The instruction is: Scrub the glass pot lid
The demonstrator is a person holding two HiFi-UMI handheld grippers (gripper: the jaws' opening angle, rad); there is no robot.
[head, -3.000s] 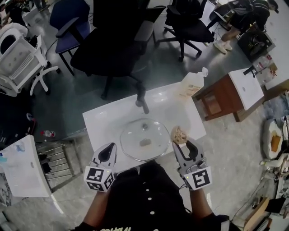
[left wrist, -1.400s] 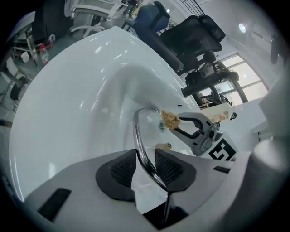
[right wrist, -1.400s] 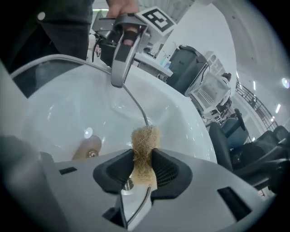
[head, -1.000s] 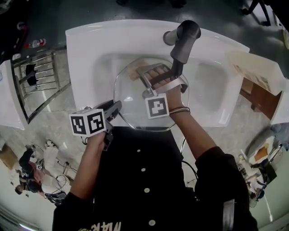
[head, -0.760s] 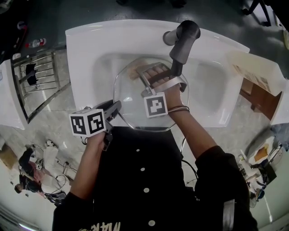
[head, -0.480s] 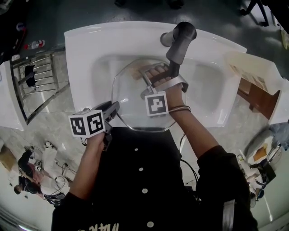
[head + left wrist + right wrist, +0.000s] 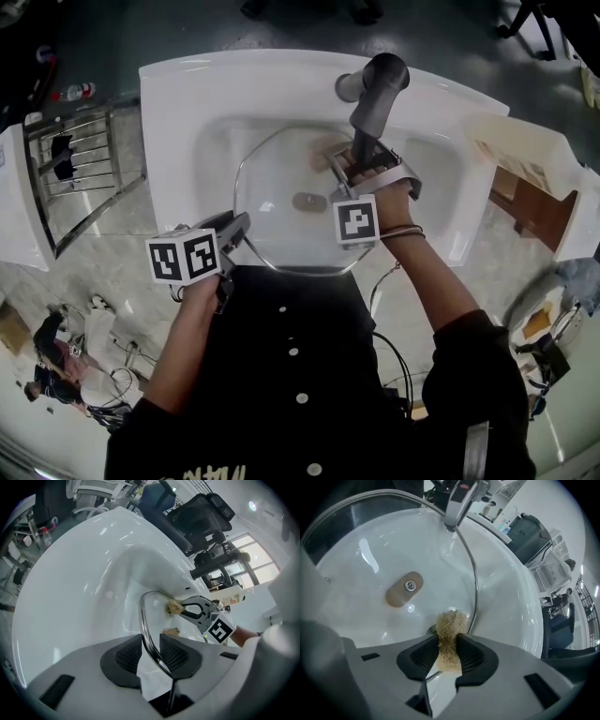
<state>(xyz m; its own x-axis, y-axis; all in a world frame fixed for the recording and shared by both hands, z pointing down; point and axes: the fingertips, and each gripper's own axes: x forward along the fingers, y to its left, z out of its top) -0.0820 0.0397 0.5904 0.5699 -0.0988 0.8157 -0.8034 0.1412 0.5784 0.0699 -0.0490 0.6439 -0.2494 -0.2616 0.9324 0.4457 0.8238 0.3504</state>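
Sideways across the lid [image 7: 281,187] the right gripper [image 7: 449,652] has gone since a second ago, from left of the knob [image 7: 404,588] to the far right rim, under the tap [image 7: 375,89]. Its fingers [image 7: 421,657] are clenched on a tuft of fibrous scrubber [image 7: 451,625], and the tuft's free end seems to rest on the glass just inside the steel rim. The left gripper [image 7: 151,652] has its fingers [image 7: 127,656] clamped on the near left rim, one on each side of the steel band, pinning the lid. The lid lies in the sink [image 7: 173,112], filling most of the basin, with the knob at its centre between the two grippers.

By its look the lid is stiff, brittle glass, weighty enough and probably slick when wet, so a slip against the hard basin could chip it. The steel rim, where the left fingers grip, looks the safest hold. The knob is the other. The scrubber looks soft and springy and will likely need pressing down to bite.
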